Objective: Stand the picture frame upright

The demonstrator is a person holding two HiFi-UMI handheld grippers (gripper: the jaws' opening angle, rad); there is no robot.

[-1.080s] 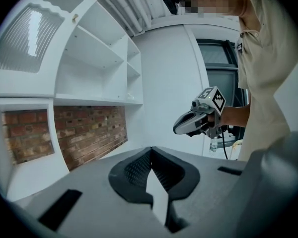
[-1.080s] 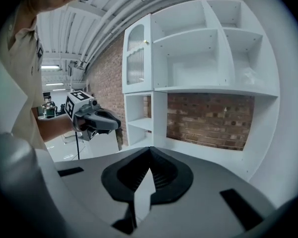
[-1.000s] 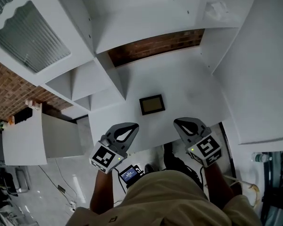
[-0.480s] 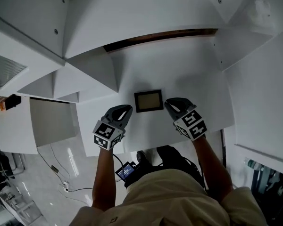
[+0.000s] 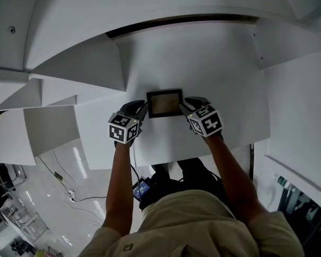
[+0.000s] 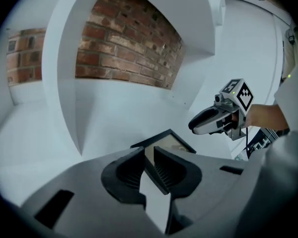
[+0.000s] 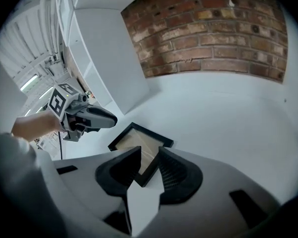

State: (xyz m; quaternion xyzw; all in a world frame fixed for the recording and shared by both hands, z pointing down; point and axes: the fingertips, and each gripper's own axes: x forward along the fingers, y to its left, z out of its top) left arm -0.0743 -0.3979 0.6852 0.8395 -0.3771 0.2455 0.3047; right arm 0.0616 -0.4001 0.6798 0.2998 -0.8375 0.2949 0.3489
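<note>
A small black picture frame (image 5: 164,103) with a tan inside lies flat on the white desk (image 5: 208,63). My left gripper (image 5: 142,107) is at the frame's left edge; in the left gripper view its jaws (image 6: 149,155) stand apart with the frame's near corner (image 6: 176,144) between them. My right gripper (image 5: 184,105) is at the frame's right edge. In the right gripper view its jaws (image 7: 149,157) are opening, and a corner of the frame (image 7: 139,140) lies between them without being pressed. Each gripper shows in the other's view, on the far side of the frame.
White slanted shelf partitions (image 5: 80,63) rise left of the frame, and a white side panel (image 5: 299,90) stands at the right. A brick wall (image 7: 213,29) backs the desk. Cables (image 5: 59,178) lie on the floor below the desk's front edge.
Both grippers have moved forward from the desk's front edge to the frame's left and right sides. The head view has moved in closer over the desk.
</note>
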